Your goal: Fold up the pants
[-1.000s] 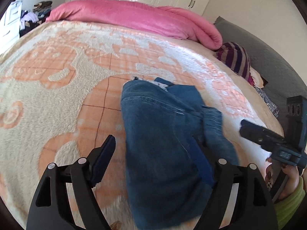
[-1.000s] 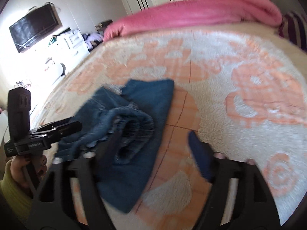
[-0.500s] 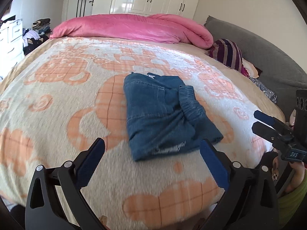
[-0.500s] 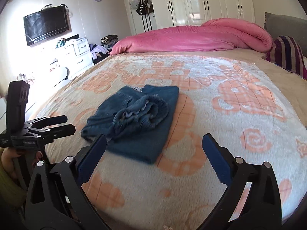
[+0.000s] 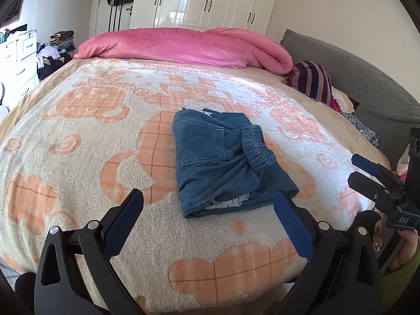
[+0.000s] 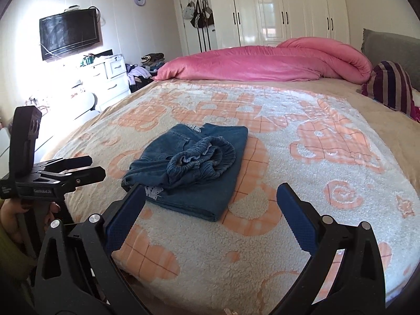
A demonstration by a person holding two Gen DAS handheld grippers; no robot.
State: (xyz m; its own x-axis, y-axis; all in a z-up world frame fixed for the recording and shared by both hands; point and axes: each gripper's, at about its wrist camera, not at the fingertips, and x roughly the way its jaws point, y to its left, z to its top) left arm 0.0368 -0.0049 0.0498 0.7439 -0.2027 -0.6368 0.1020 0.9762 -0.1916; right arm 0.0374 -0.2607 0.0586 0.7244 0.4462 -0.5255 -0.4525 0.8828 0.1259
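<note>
The bed (image 5: 78, 157), under its cream and orange fleece blanket (image 5: 65, 136), spreads out ahead of my fingers, with a rolled pink duvet (image 5: 183, 46) far beyond them at the head end. The jeans (image 5: 220, 162) lie ahead of both pairs of fingers, apart from them, resting on the blanket as a compact folded bundle. Their elastic waistband (image 6: 207, 157) sits bunched and curled on top of the stack rather than flat, and a bit of pale lining pokes out at the edge nearest me.

My left gripper (image 5: 207, 223) hangs over the blanket's near edge with its fingers spread wide and nothing between them. My right gripper (image 6: 210, 223) is likewise wide apart and empty, and the jeans sit ahead of it and toward its left finger.

I judge the folding to be essentially finished, with the bundle released. If anything remains, it is tidying. That would call for reaching forward to the lumpy waistband, pinching it lightly, and tucking it flat without dragging the layers beneath it apart.
</note>
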